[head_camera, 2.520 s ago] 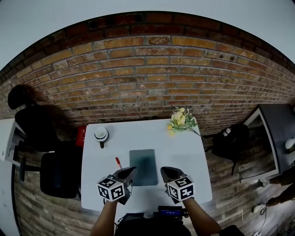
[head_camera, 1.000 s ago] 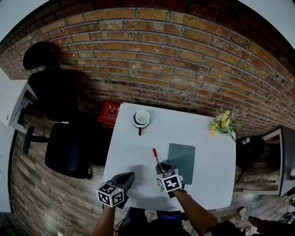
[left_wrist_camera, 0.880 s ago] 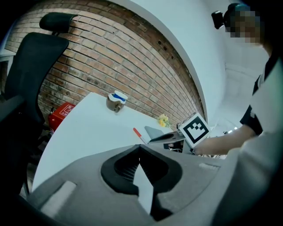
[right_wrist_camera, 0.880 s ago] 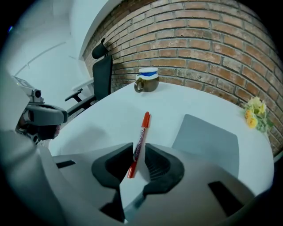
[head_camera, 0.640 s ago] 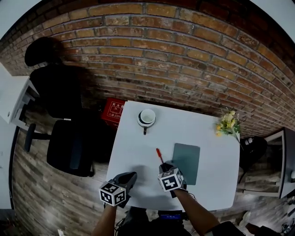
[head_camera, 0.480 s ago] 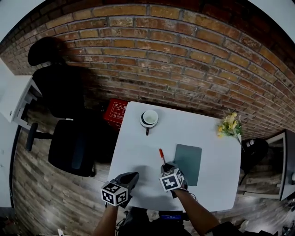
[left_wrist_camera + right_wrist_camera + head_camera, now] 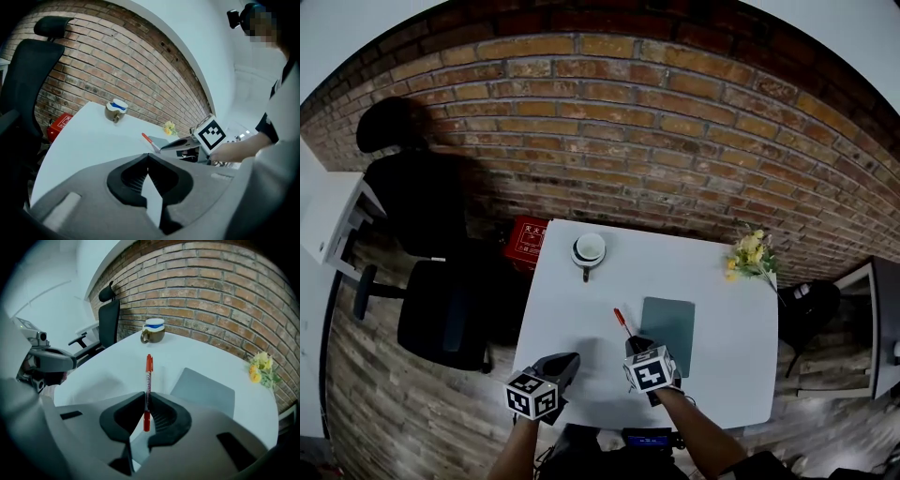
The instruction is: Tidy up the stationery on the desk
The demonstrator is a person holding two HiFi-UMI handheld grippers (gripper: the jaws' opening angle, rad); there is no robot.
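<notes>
- The left gripper (image 7: pixel 565 360) is squeezed shut with nothing in it. It waits low over the bench (image 7: pixel 567 295), out of the way.
- The red pen (image 7: pixel 148 376) is pinched at one end by the right gripper (image 7: pixel 146 395), ready to be carried off. The jaws have just been closing on it.
- A little while ago this gripper was on the other side of the grey pad (image 7: pixel 668 323), and the pen lay alone.

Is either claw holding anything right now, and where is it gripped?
The right claw, which has just been closing, pinches the red pen toward its near end, most of it sticking out forward. The left claw is shut and empty.
</notes>
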